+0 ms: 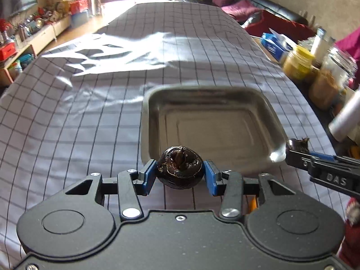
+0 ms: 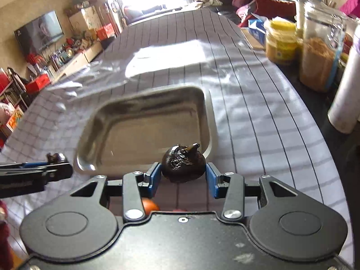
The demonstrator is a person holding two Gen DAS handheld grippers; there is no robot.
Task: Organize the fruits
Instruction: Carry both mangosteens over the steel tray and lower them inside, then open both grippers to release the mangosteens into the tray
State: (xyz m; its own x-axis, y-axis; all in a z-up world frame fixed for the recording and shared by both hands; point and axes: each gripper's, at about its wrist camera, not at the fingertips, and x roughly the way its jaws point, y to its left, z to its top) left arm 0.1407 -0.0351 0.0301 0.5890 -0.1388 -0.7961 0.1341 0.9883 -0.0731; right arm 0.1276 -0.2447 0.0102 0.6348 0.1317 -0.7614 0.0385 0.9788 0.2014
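Both tongs carry fruit. Left gripper (image 1: 180, 172): blue pads pressed on either side of a dark, glossy, wrinkled round fruit (image 1: 180, 167), clenched on it, the fruit lifted clear of the cloth. Right gripper (image 2: 183, 172): same kind of hold on a second dark fruit (image 2: 183, 164), this one with a small pointed tip at its top; pads against both its sides. Each gripper shows at the edge of the other's view: the right one enters the left wrist view from the right, level with the left fingertips, and the left one enters the right wrist view from the left. Under the right gripper's body, near its base, an orange-red round fruit (image 2: 150, 205) peeks out; how much more lies there is hidden. Just beyond both sets of fingertips sits a shallow metal tray (image 1: 273, 117), square with rounded corners, nothing in it; the held fruits hang over its near rim. The tray rests on a pale checked tablecloth (image 1: 78, 117) that runs on far ahead, sunlit in the middle. To the right of the tongs, at the table's edge, jars stand close together: a yellow-lidded jar (image 2: 281, 41) and a tall glass jar (image 2: 319, 51) of brown grain, with a white cylinder nearer. Far left, a shelf of clutter and a television (image 2: 39, 32).
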